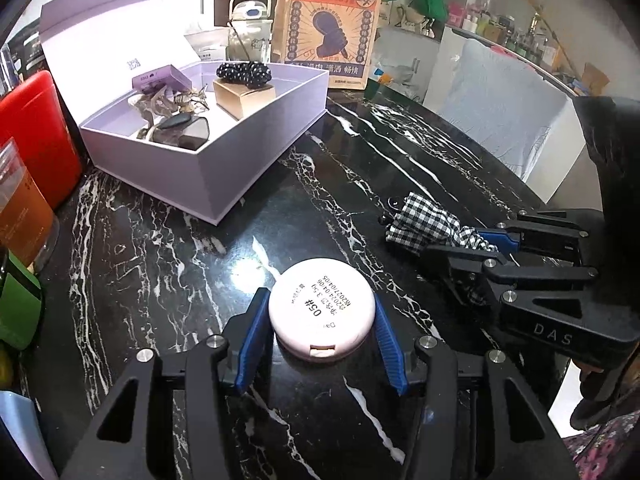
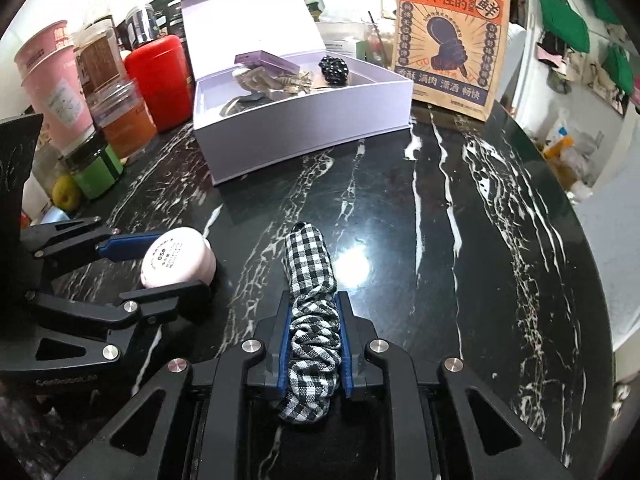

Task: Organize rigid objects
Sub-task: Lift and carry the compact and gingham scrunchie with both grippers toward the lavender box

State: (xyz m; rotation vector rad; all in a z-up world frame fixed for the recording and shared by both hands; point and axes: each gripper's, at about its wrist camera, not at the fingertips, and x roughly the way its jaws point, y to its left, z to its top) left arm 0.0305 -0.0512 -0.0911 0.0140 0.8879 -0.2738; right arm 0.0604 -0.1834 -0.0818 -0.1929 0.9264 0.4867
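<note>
Clamping the pink compact [image 1: 322, 309], the left gripper [image 1: 320, 332] sits beside the right gripper [image 2: 312, 340], fingers clenched on the checked scrunchie [image 2: 310, 300].

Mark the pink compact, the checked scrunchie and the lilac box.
pink compact [image 1: 322, 304], left wrist view, on its printed round face.
checked scrunchie [image 2: 312, 320], right wrist view, on the bunched fabric between the fingers.
lilac box [image 2: 304, 120], right wrist view, on its front wall.

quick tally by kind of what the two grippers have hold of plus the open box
pink round compact, in the left gripper: 1
checked scrunchie, in the right gripper: 1
open lilac box: 1
total: 3
</note>
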